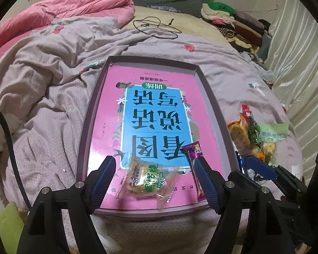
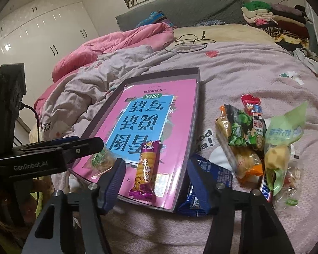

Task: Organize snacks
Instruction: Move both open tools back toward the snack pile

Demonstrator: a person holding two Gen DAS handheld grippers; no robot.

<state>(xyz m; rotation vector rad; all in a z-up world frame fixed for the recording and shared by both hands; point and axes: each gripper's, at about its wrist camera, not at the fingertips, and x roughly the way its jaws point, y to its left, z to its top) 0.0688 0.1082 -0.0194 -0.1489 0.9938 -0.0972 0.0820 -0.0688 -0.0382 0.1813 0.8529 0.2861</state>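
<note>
Only the right wrist view is showing the whole snack pile (image 2: 258, 148) lying on the bedspread (image 2: 254, 67) beside the tray's right edge, a blue wrapper (image 2: 203, 188) touching that edge. Both views are showing the shallow tray (image 1: 209, 97) holding a glossy pink book. The left gripper (image 1: 156, 182) is standing open around a crinkly clear pastry packet (image 1: 146, 182); the right gripper (image 2: 156, 182) is standing open around a purple-ended rice cracker bar (image 2: 145, 169). "GenRobot.AI" is showing on the left gripper's body.
</note>
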